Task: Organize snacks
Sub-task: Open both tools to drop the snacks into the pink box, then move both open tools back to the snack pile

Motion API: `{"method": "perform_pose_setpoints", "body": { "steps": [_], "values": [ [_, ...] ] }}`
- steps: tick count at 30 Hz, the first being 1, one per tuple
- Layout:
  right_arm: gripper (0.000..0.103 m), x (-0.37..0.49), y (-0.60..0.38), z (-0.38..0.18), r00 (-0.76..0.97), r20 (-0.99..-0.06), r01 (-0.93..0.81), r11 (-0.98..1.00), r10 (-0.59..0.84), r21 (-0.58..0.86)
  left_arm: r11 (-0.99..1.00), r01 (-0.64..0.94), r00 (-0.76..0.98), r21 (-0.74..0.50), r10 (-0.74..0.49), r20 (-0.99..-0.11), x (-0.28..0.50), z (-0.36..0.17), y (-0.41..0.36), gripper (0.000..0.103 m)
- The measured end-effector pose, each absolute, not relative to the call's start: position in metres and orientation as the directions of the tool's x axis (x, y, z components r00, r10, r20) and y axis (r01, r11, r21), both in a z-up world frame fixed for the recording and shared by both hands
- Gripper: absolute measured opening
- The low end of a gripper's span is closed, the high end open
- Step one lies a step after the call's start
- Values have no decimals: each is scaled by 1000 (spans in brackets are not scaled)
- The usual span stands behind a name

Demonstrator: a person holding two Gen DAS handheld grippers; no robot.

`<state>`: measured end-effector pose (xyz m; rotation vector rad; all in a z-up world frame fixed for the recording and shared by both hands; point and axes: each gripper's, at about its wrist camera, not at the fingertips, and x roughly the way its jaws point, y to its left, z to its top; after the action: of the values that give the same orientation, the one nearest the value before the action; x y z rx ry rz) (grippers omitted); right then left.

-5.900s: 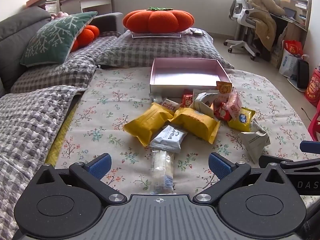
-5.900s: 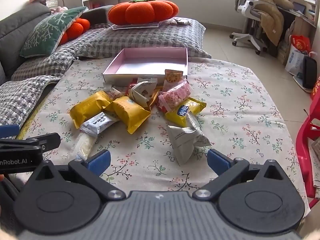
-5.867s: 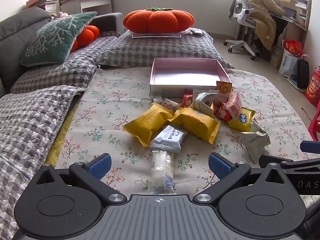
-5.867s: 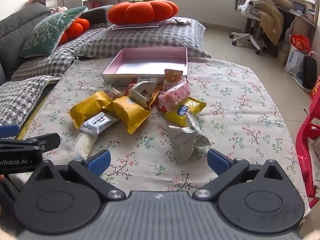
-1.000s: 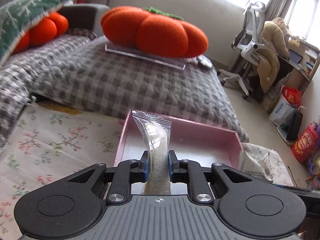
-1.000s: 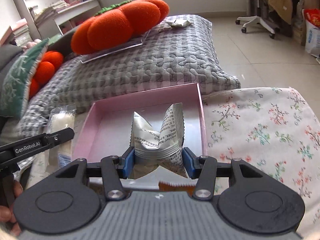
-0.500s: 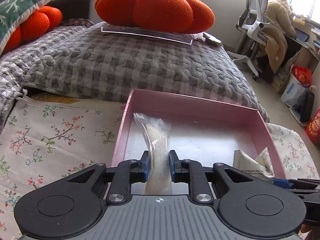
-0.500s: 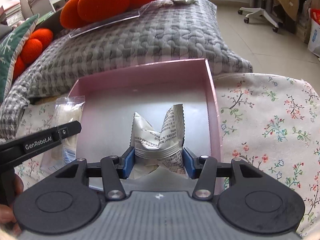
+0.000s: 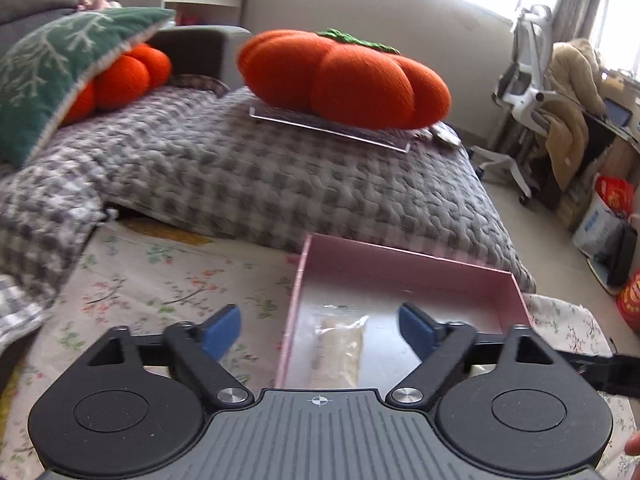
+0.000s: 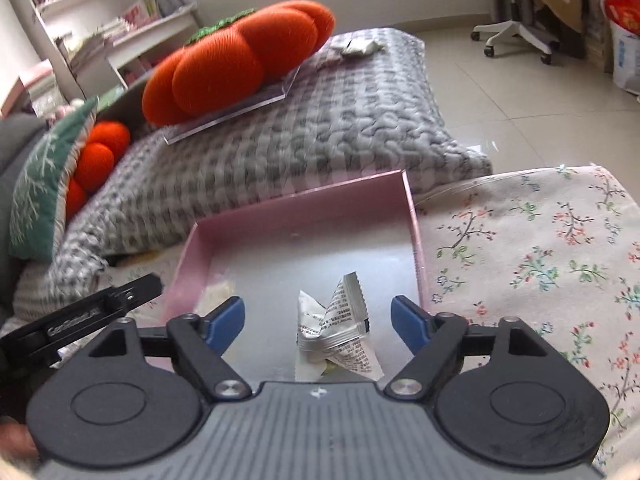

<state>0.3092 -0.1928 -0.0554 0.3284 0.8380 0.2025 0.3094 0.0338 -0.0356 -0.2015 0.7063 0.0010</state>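
Note:
A pink tray (image 9: 404,266) (image 10: 308,196) lies on the floral cloth. A clear packet with a pale bar (image 9: 340,346) rests on the tray floor at its left side. My left gripper (image 9: 320,330) hovers over it, jaws opening wide, pads clear of the packet. A crumpled silver snack packet (image 10: 336,328) lies loose in the tray's right half. My right gripper (image 10: 318,320) is above it with jaws opening and nothing pressed between the pads. The left gripper's black finger (image 10: 92,312) shows at the left of the right wrist view.
A grey checked cushion (image 9: 280,176) lies right behind the tray, bearing a big orange pumpkin pillow (image 9: 344,76) on a clear board. A green pillow (image 9: 52,68) sits far left. An office chair (image 9: 532,92) and bags stand on the floor to the right.
Both grippers have let go: the clear bar packet and the silver packet dropped from the pads onto the tray floor, and both pairs of jaws spread wide. Both views pulled back a little.

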Motion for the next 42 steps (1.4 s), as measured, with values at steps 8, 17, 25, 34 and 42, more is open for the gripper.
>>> {"method": "perform_pose_setpoints", "body": {
  "steps": [8,17,25,34,42],
  "values": [
    [98,282,-199,-42,651,-712,-20,944,262,329,989,-92,743,-111,-6,-669,267,-14,34,103],
    [102,229,-213,-43,635,-733,-25,955,244,296,996,-34,733,-83,-32,-679,212,-15,33,103],
    [102,197,-204,-55,593,-774,-32,967,223,254,999,40,727,24,-13,-687,175,-36,23,103],
    [98,186,-179,-62,543,-780,-177,950,311,255,998,52,702,-19,-51,-710,174,-47,39,103],
    [86,181,-147,-76,481,-808,-331,924,340,192,992,120,662,35,-53,-748,174,-63,35,102]
  ]
}}
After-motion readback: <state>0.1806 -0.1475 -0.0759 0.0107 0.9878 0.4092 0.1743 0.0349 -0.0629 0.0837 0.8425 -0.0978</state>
